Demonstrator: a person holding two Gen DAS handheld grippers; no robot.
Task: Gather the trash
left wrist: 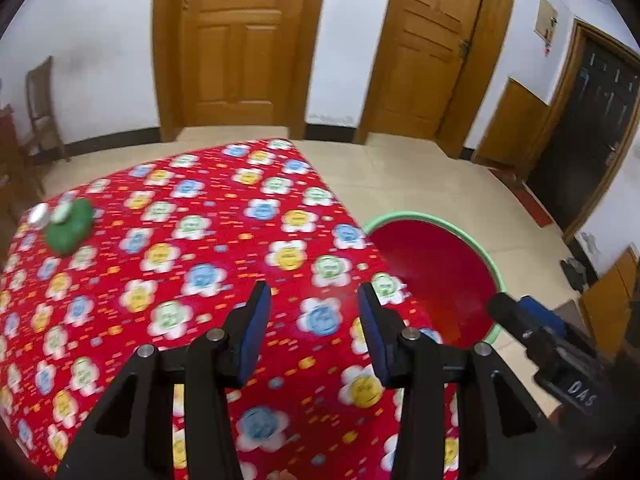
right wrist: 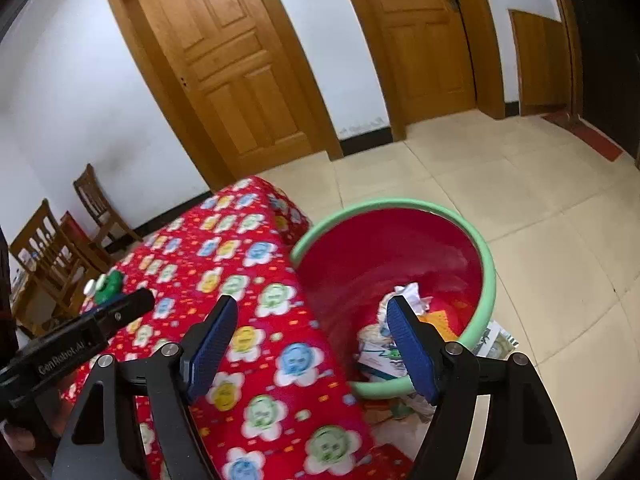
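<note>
Both grippers' jaws spread and holding nothing, left gripper (left wrist: 312,320) over the red flower-print surface (left wrist: 192,240), right gripper (right wrist: 312,340) by the green-rimmed red tub (right wrist: 486,276) of crumpled paper trash (right wrist: 408,296); risk of overlooking or knocking away the green lump (left wrist: 70,226) at the far left edge

We see crumpled white and printed paper trash (right wrist: 400,320) heaped in the bottom of our round red plastic bin with a green rim (right wrist: 490,276).
</note>
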